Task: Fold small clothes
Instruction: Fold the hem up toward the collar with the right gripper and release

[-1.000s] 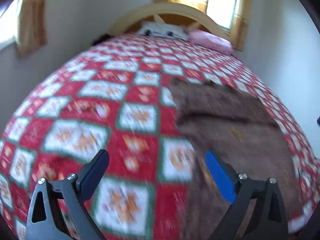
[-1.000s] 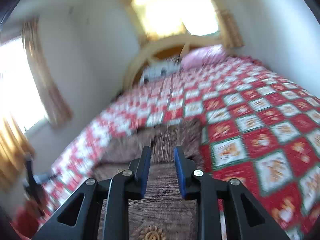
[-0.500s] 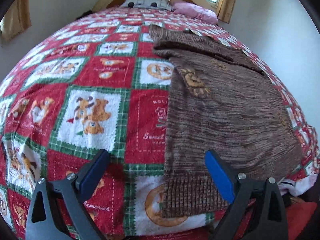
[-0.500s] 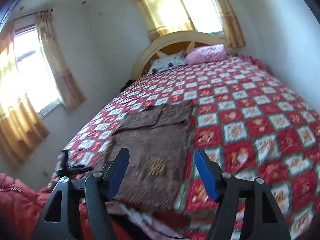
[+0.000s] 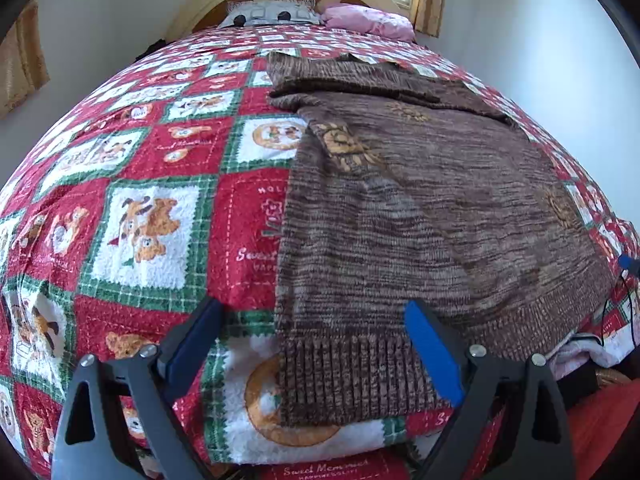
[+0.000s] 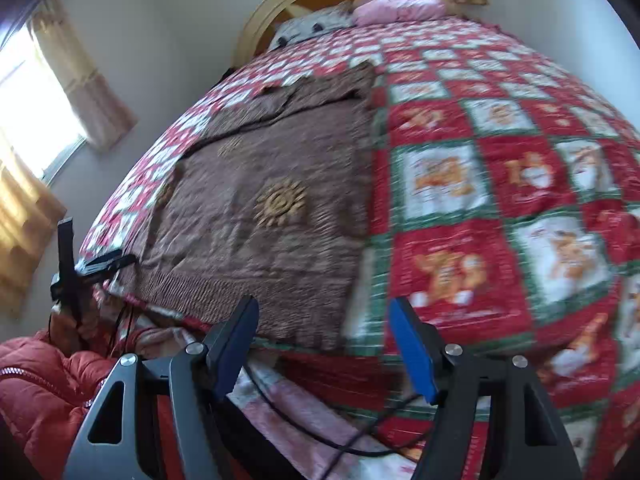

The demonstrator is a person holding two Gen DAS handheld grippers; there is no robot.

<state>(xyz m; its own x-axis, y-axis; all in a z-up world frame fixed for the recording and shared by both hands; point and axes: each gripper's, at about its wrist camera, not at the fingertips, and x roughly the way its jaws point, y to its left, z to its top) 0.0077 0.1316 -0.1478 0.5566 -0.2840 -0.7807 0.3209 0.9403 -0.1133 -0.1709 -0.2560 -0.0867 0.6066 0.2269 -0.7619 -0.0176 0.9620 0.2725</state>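
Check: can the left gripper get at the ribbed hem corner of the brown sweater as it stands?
Probably yes. The left gripper has its jaws open, framing the near hem corner of the brown sweater, which lies flat on the quilt at the bed's edge. Nothing lies on or in front of the hem.

On the bed's blanket (image 5: 160, 160) we read "Sweet Memories" along the near edge, and a partial "HOL" beside the sweater (image 5: 420, 208).

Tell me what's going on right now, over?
Left tool open, empty, at sweater hem. Right tool open, empty. Brown sweater flat on quilt, unfolded. Nothing blocking.
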